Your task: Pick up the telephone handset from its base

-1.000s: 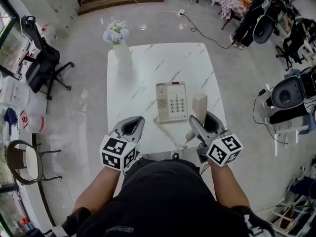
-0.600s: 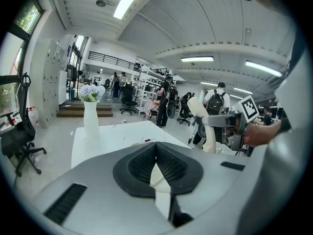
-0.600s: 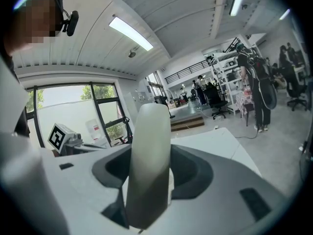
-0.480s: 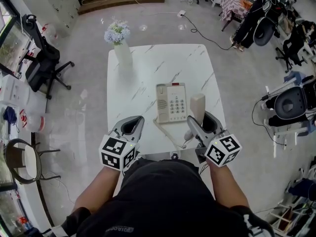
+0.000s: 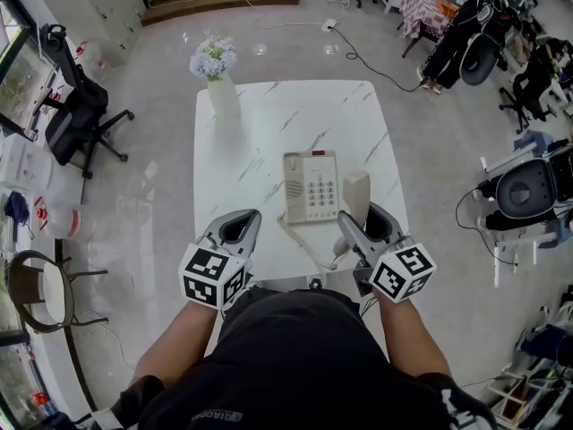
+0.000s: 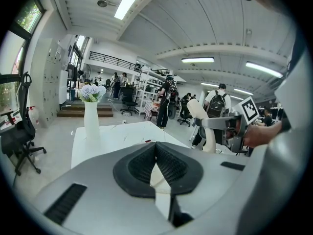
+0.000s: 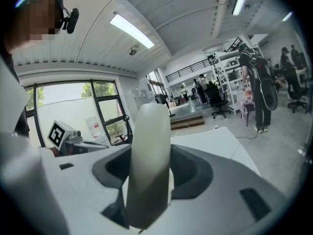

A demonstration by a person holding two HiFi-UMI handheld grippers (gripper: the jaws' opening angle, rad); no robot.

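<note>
Fingers (image 7: pixel 191 171) of the right gripper (image 7: pixel 150 173) are clamped on the telephone handset (image 7: pixel 151 141). It stands upright between them, off the base (image 5: pixel 311 186) and just right of it. From the base's near left corner a curly cord (image 5: pixel 300 240) runs across to the handset's low end, close to the counter's (image 5: pixel 295 115) near edge. Right gripper sits by the counter's right edge, so there is little counter room on that side, floor (image 5: pixel 430 150) beyond. Left gripper (image 6: pixel 156 148) has its fingers (image 6: pixel 139 166) pressed together at the tips with nothing in them. It hovers at the near left edge of the counter, well apart from the base. Between the two grippers lies a strip of bare counter plus the cord. Far of the base the marble is open up to a white vase of flowers (image 5: pixel 219 92) at the far left corner. Off the counter: black office chair (image 5: pixel 76 119) at left, cable (image 5: pixel 372 61) on the floor far right.
</note>
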